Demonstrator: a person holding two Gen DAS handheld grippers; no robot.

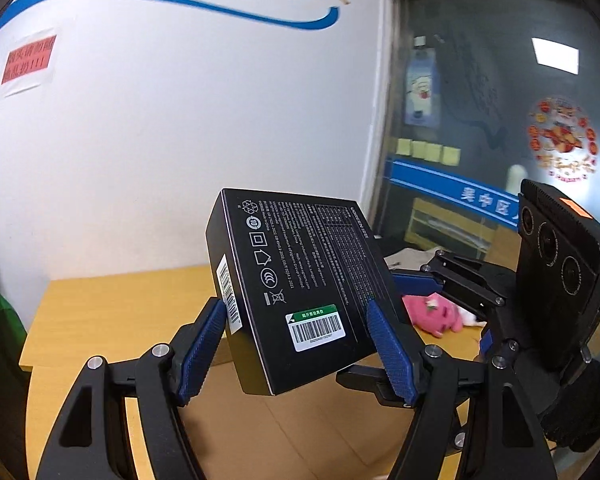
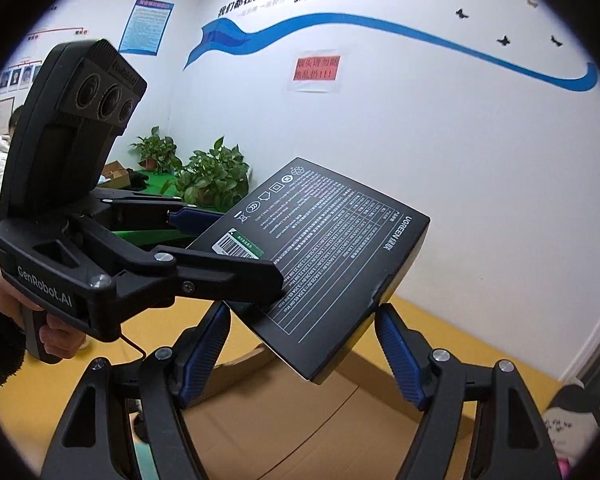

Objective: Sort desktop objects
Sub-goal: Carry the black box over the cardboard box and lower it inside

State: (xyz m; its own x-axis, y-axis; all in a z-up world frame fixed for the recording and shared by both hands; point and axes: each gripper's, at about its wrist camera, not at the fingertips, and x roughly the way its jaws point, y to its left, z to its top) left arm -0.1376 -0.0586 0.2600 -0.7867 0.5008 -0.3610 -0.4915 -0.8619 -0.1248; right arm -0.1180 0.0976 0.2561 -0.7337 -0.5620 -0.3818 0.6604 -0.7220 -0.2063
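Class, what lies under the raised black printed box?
Under the black printed box lie brown cardboard and the yellow wooden table; anything directly beneath it is covered.

Left gripper (image 1: 300,344): raised, blue-padded fingers (image 1: 202,350) pressing in from both sides, clamping; bare hand (image 2: 56,330) gripping the handle, seen from the right wrist view. Right gripper (image 2: 300,354): raised alongside, fingers (image 2: 400,354) standing spread apart, gripping nothing.

Both wrist cameras sit close behind their own fingers, tilted up toward the white wall (image 1: 172,140), sharing the black box (image 1: 308,280) and yellow desk (image 2: 460,332).
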